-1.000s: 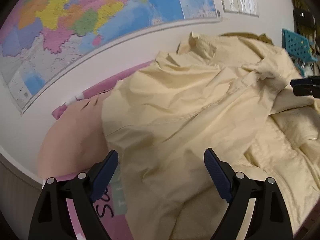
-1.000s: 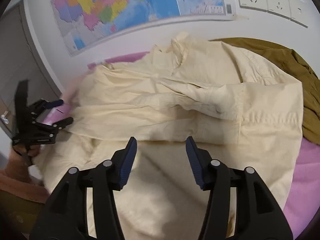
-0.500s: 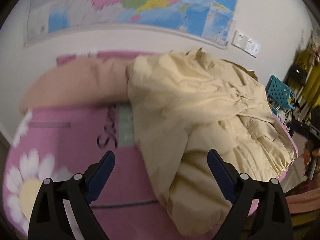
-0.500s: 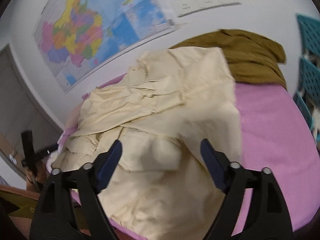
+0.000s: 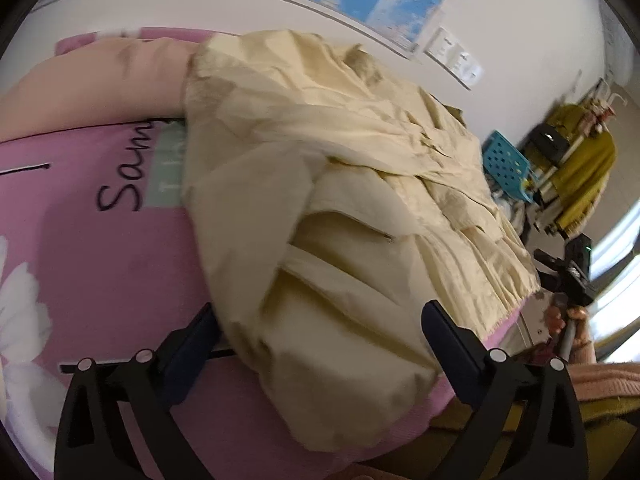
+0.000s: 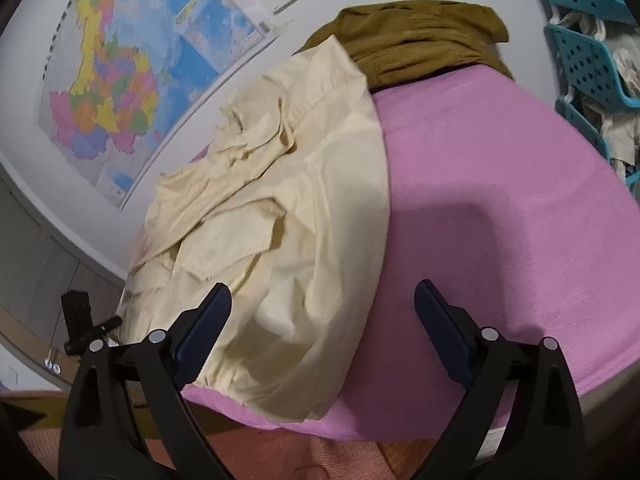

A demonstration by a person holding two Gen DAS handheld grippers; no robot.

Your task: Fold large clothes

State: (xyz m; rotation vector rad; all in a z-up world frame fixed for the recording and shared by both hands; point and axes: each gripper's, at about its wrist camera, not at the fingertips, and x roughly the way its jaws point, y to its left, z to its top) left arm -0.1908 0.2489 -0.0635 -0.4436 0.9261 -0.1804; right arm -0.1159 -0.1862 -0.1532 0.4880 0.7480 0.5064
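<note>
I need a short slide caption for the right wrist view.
Right gripper, jaws opening, above a cream garment on pink bedding.

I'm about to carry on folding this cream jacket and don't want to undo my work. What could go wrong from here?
1. The cream jacket hangs over the near edge of the pink cover; a tug there might slide it off.
2. It is bunched and layered, so the opening left tongs may pinch several layers.
3. The brown garment touches its far corner and could get dragged along.
</note>
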